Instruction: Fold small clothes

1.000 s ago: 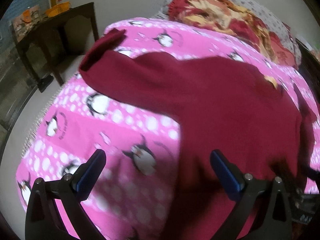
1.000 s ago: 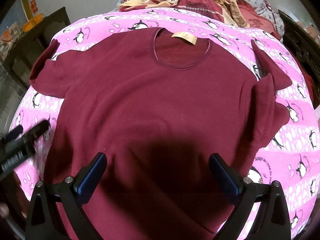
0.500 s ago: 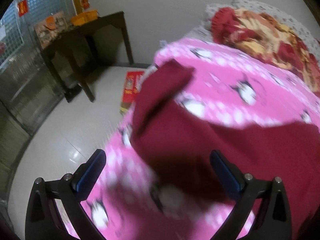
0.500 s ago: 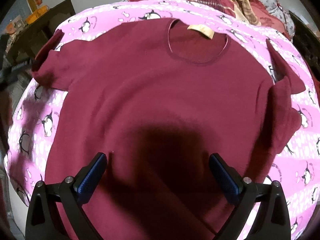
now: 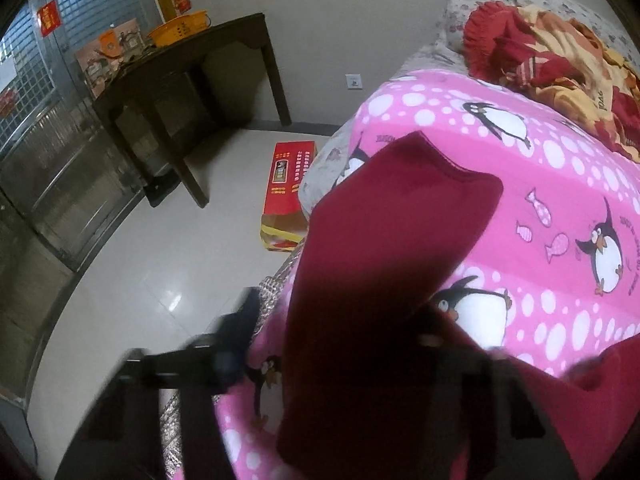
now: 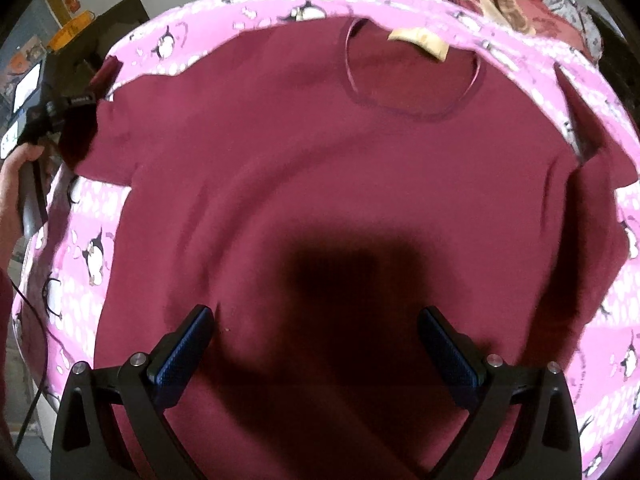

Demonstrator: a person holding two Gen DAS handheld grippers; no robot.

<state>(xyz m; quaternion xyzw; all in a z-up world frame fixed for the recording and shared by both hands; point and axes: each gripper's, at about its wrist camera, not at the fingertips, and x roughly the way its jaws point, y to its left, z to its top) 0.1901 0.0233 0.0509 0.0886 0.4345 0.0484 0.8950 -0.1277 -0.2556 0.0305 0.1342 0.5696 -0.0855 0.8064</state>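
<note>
The shirt point(image 6: 328, 184), dark red with short sleeves, lies flat and face up on the pink penguin blanket point(image 6: 80, 240), collar at the far end and hem nearest the right gripper point(image 6: 316, 352). Spread this way, both sleeves stick out to the sides, ready to be turned inward as a first fold. The right gripper hovers over the lower body of the shirt with its jaws wide apart and nothing between them; its shadow falls just ahead of the blue pads point(image 6: 188, 348).

Off to that gripper's far left, the left gripper point(image 6: 76, 102) has reached the tip of the left sleeve point(image 5: 384, 240), probably to lift it across. In its own view the sleeve runs straight ahead from the tool, draped toward the blanket's edge, with the floor and a red box point(image 5: 288, 188) further left.

The left gripper's fingers are smeared by motion blur and partly covered by cloth, so I cannot tell whether they have closed on the sleeve. The shirt's hem is hidden under the right gripper's frame.
</note>
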